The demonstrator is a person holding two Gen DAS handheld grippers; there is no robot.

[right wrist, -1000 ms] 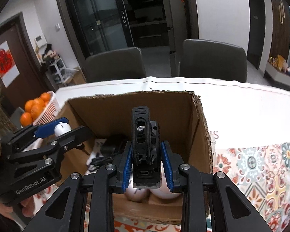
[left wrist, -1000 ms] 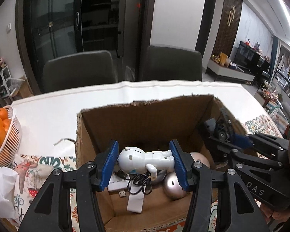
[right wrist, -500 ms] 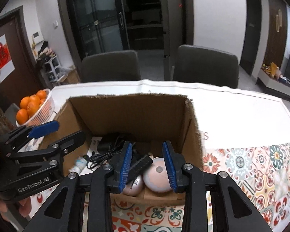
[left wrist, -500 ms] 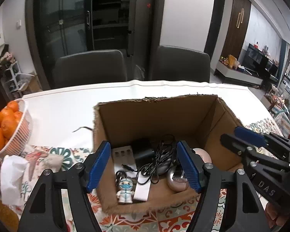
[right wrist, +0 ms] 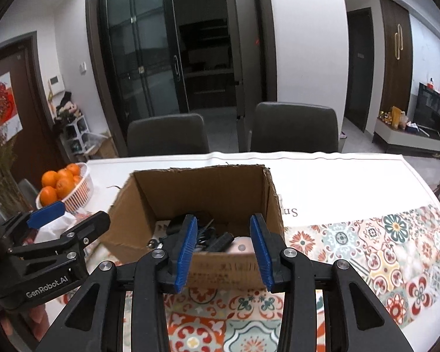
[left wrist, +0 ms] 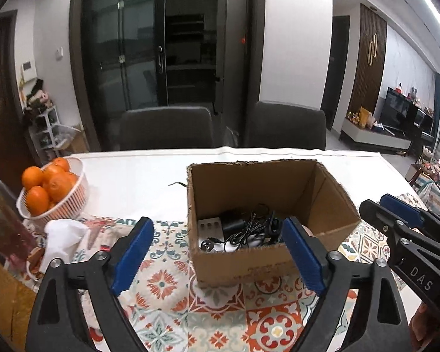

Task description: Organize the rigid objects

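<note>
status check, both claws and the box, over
Left claw empty, jaws opening. Right claw empty, jaws opening. Brown cardboard box holds black cables and small gadgets. Nothing blocking it.

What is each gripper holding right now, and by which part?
Nothing. The left gripper and the right gripper both have bare pads with jaws opening, hanging apart from the cardboard box on its near side.

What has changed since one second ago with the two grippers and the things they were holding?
Both let go. The left gripper dropped its white figure and the right gripper its black device into the cardboard box. Both drew back toward the viewer, empty, jaws opening. The box, the basket of oranges and the chairs stayed put.
</note>
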